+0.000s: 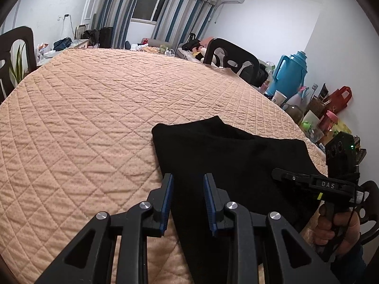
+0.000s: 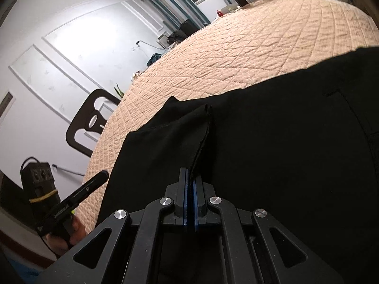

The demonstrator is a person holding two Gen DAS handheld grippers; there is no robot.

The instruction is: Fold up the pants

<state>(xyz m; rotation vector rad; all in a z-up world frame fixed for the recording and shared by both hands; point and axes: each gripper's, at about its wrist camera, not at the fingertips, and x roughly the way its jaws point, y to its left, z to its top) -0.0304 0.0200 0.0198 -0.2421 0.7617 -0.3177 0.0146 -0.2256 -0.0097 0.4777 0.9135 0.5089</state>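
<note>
Closest to the lens in the right wrist view, the right gripper [image 2: 190, 184] has its black jaws and blue pads pressed together on a raised edge of the black fabric pants [image 2: 272, 142], a ridge of cloth running away from the pads toward twelve o'clock. In the left wrist view the left gripper [image 1: 188, 189] has its jaws partly apart with nothing between them, poised over the near left edge of the pants; I cannot tell whether the tips touch the cloth. The garment lies flat on the peach quilted cover [image 1: 83, 118] of the table, at about four o'clock from the table's middle, close to the person's side. A hand [image 1: 338, 227] grips the right tool's handle at four o'clock.

As I judge it, a fold is just starting: one edge is pinched, the other not. Next, the left jaws need to close on the matching edge so both can lift and carry it over evenly.
</note>
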